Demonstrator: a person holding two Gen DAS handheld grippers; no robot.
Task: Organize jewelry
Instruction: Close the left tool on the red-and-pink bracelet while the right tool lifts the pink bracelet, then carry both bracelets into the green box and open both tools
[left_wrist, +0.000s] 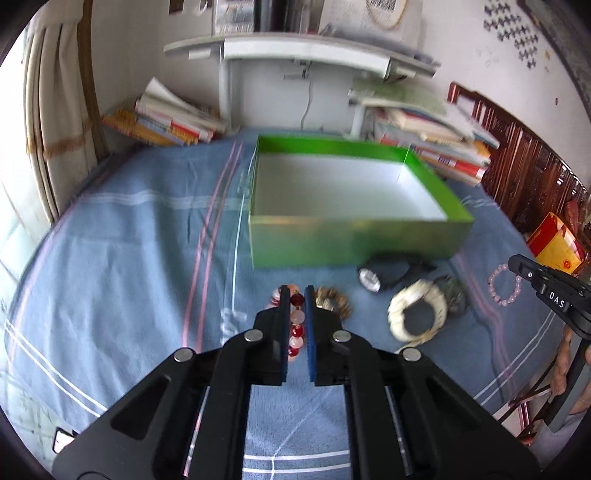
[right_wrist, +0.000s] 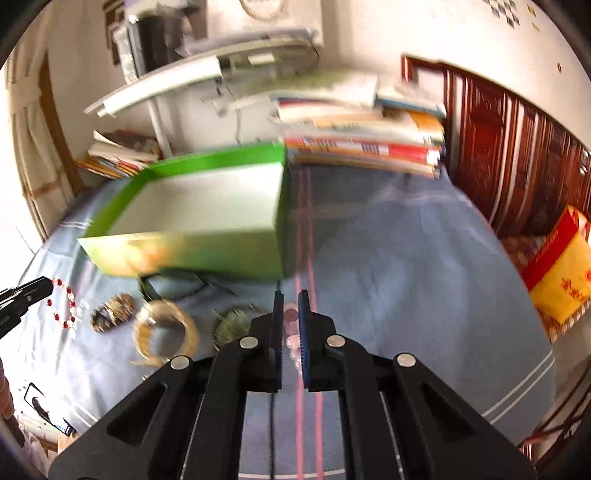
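An open green box (left_wrist: 351, 240) with a white inside stands on the blue bedspread; it also shows in the right wrist view (right_wrist: 207, 251). My left gripper (left_wrist: 296, 291) is shut on a red and pink bead bracelet (left_wrist: 297, 321). My right gripper (right_wrist: 291, 295) is shut on a pale pink bead bracelet (right_wrist: 291, 332), which also shows in the left wrist view (left_wrist: 504, 286). A brown bead bracelet (left_wrist: 338, 301), a cream bangle (left_wrist: 417, 314), a black watch (left_wrist: 384, 275) and a dark greenish piece (left_wrist: 456, 295) lie in front of the box.
Stacks of books (left_wrist: 173, 125) lie behind the box on the left and on the right (right_wrist: 369, 144). A white desk (left_wrist: 303, 55) stands at the back. A carved wooden headboard (left_wrist: 528, 177) and a red and yellow bag (right_wrist: 561, 280) are on the right.
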